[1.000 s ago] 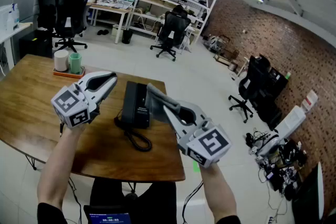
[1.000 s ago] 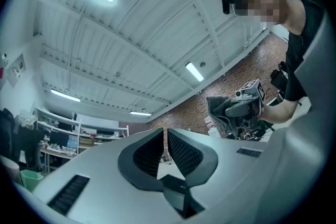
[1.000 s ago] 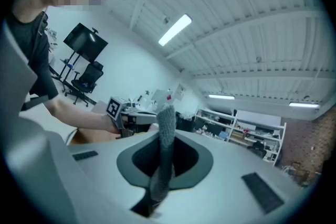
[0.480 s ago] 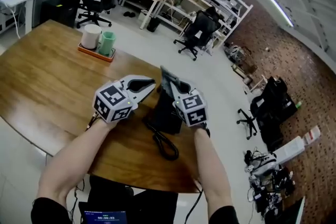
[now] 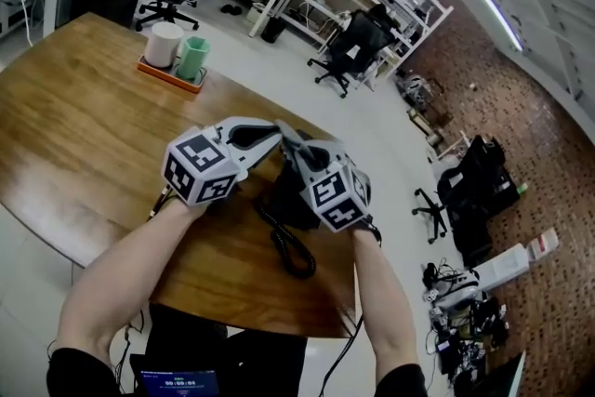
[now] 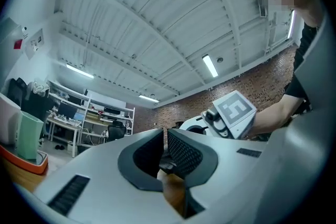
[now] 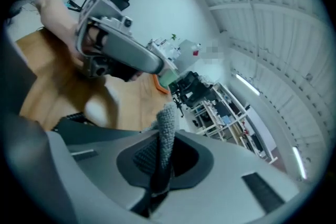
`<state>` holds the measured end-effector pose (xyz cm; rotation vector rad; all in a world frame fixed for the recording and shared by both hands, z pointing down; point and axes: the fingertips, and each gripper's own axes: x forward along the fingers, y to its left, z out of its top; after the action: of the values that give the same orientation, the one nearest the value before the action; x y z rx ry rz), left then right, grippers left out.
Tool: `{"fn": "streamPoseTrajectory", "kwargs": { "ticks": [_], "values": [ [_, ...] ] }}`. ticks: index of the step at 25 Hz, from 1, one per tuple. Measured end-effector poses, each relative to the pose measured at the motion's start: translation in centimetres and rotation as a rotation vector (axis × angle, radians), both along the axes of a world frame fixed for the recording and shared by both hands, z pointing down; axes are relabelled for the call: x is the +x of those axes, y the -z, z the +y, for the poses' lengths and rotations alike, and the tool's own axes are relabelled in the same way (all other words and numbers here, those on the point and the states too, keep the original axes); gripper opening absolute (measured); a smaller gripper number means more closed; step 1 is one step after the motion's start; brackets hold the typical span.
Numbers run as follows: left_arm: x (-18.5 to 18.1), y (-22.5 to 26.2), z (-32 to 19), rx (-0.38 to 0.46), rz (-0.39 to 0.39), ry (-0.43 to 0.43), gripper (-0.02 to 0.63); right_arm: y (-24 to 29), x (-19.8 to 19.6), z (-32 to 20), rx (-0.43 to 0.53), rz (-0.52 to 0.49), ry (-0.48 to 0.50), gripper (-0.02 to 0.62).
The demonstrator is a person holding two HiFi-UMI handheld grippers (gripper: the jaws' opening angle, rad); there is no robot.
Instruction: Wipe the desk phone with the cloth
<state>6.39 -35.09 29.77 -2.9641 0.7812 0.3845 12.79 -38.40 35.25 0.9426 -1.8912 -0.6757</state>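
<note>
Where a second ago the two were spread to either side of the phone, the left gripper [image 5: 265, 137] and right gripper [image 5: 290, 144] have now drawn tip to tip above it, so the wipe looks about to start. The right gripper view shows what the head view barely does: the grey cloth [image 7: 167, 126] pinched upright between its jaws. The left gripper view shows its jaws at a narrow slit, holding nothing. Below both tips lies the desk phone [image 5: 288, 207] on the worktop [image 5: 84, 125] — mostly covered.
</note>
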Motion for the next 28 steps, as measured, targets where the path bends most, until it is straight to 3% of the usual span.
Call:
{"fn": "streamPoseTrajectory", "kwargs": {
  "ticks": [7,9,11,14,17,23,28],
  "values": [
    [0.9,-0.1,0.7,0.029,-0.033,-0.008,0.017,-5.6,-2.2,12.6,-0.205,0.253,0.298,0.025],
    [0.9,-0.1,0.7,0.027,-0.032,-0.007,0.017,-5.8,-1.9,14.4,-0.265,0.281,0.349,0.025],
    [1.0,-0.2,0.6,0.024,-0.031,-0.008,0.017,-3.3,-1.3,12.2,-0.213,0.193,0.297,0.025],
    [1.0,-0.4,0.5,0.023,-0.031,-0.010,0.017,2.1,0.0,4.8,-0.018,-0.002,0.103,0.025],
    [1.1,-0.3,0.7,0.027,-0.028,-0.013,0.017,4.2,1.2,-1.0,0.080,-0.070,-0.036,0.025],
    [1.3,0.4,1.1,0.036,-0.020,-0.015,0.017,1.9,2.0,-4.0,0.054,0.036,-0.092,0.025],
    [1.3,0.4,1.0,0.037,-0.024,-0.019,0.017,-1.2,-0.1,2.5,-0.052,0.180,0.070,0.025]
  ]
}}
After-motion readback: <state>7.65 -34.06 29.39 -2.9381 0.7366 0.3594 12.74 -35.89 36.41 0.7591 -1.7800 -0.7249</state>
